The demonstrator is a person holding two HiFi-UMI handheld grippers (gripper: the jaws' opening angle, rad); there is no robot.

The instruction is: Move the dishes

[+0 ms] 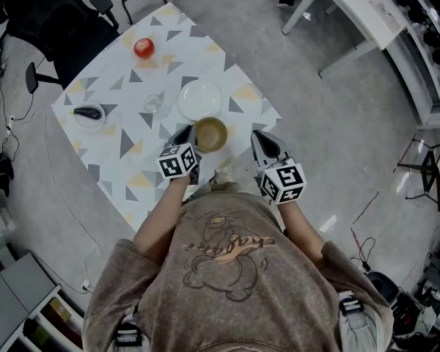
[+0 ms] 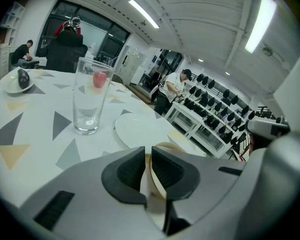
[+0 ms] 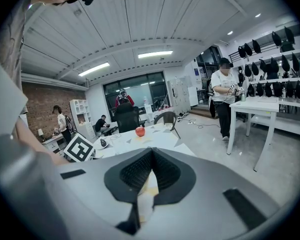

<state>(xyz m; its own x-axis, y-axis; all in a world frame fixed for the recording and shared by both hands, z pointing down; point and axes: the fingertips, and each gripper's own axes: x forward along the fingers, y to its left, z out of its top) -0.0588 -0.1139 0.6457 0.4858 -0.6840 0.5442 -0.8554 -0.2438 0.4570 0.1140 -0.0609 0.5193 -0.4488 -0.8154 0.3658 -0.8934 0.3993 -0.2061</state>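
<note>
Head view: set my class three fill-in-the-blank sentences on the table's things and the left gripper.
1. The left gripper is shut on the rim of the ____.
2. Right of the glass lies a white ____.
3. The apple is coloured ____.
Missing words: bowl, plate, red.

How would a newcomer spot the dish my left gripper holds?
On the triangle-patterned table, look at the edge nearest the person, beside the white plate. The bowl sits there, rim pinched by the left gripper, the only brown dish among white ones.
</note>
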